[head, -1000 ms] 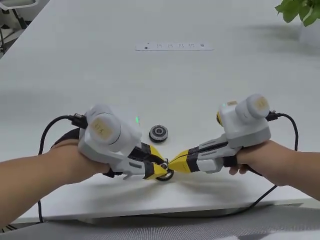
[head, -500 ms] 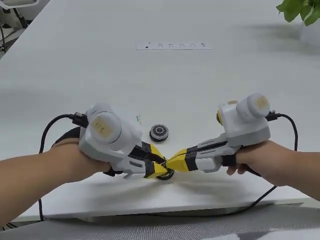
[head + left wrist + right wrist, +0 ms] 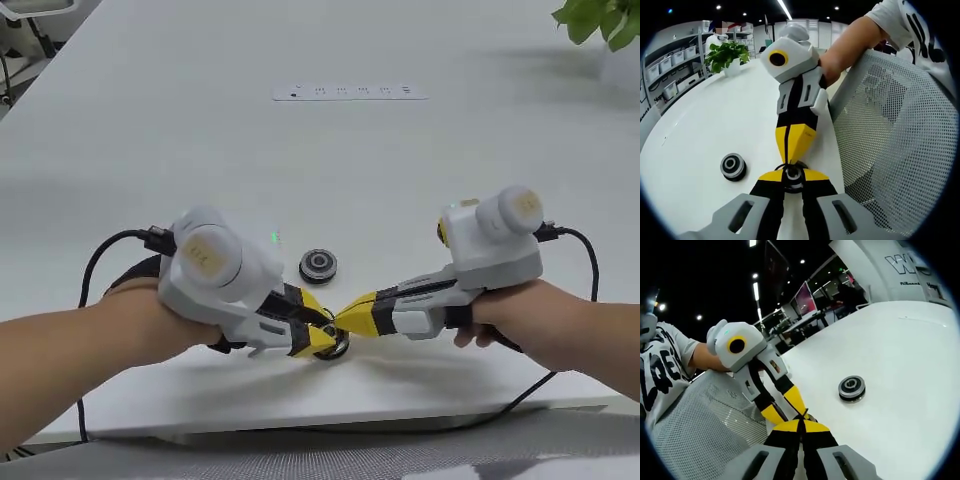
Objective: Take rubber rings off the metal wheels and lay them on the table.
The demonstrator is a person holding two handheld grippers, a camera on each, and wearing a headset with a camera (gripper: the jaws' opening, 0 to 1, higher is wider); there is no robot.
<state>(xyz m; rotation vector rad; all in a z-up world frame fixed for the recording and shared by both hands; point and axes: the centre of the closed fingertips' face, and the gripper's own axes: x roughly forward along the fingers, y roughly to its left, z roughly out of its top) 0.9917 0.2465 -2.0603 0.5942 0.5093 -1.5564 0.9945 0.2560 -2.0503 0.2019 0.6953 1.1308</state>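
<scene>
Head view: almost nothing has changed in the last second. Your right gripper (image 3: 345, 322) has drifted slightly right, tips staying at the near wheel (image 3: 336, 348) by the table's (image 3: 420, 180) front edge. Left gripper (image 3: 322, 340) stays clamped on that wheel; left gripper view shows it between the jaws. Right jaws are pinched to a point at its rim; can't tell if they've caught the rubber ring (image 3: 785, 176). Judging by that, the peel hasn't started. Second wheel (image 3: 317, 265) sits untouched just behind.
</scene>
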